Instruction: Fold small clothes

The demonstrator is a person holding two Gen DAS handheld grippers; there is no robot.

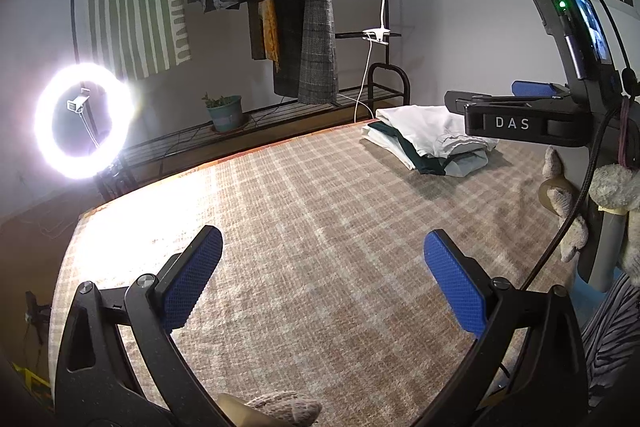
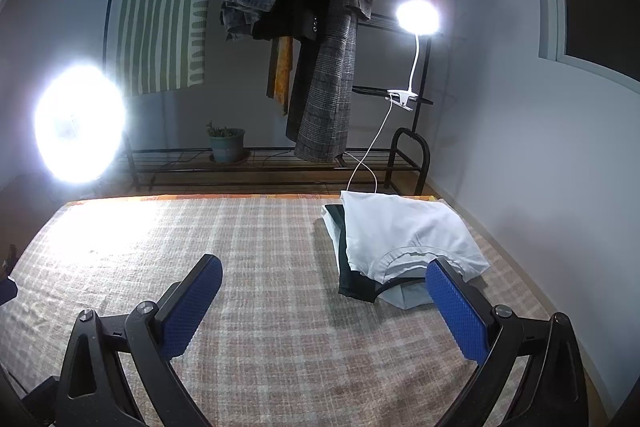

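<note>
A stack of folded clothes point(image 2: 404, 239), a white shirt on top of dark green and pale pieces, lies at the far right of the checked cloth-covered table point(image 2: 248, 239). It also shows in the left wrist view point(image 1: 428, 139). My right gripper point(image 2: 324, 267) is open and empty, just in front of the stack, its right finger point(image 2: 456, 307) near the stack's front edge. My left gripper point(image 1: 322, 239) is open and empty above bare table. The right gripper body point(image 1: 516, 119) shows at the right of the left wrist view.
A ring light point(image 1: 82, 121) glares at the table's far left. A clothes rack with hanging coats point(image 2: 320, 27), a clip lamp point(image 2: 418, 17) and a potted plant point(image 2: 226, 145) stand behind the table. A wall point(image 2: 540, 167) runs along the right.
</note>
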